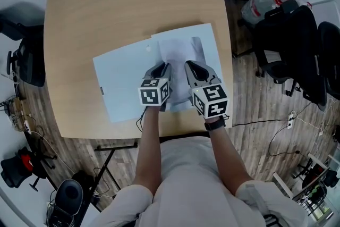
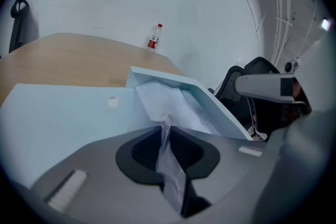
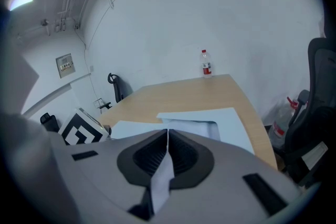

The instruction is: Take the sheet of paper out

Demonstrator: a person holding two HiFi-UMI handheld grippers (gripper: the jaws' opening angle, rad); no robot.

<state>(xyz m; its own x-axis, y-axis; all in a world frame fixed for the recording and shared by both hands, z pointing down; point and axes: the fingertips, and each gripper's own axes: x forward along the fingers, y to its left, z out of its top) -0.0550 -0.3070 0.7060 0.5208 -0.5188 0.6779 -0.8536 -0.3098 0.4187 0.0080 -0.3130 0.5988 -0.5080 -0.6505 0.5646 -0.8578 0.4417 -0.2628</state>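
Note:
A light blue folder (image 1: pixel 122 85) lies open on the wooden table (image 1: pixel 106 8), with a white sheet of paper (image 1: pixel 178 50) on its right half. My left gripper (image 1: pixel 163 69) rests on the sheet's near left part. In the left gripper view its jaws (image 2: pixel 165 131) are shut on a crumpled fold of the thin white sheet (image 2: pixel 173 105). My right gripper (image 1: pixel 190 67) is beside it, to the right. Its jaws (image 3: pixel 167 136) are shut on a flat, pale strip that looks like the same sheet (image 3: pixel 191 127).
A small water bottle (image 3: pixel 206 64) stands at the table's far edge. Black office chairs (image 1: pixel 297 50) and a bag are on the floor to the right. Another chair (image 1: pixel 24 58) and cables are to the left. The person's arms reach in from below.

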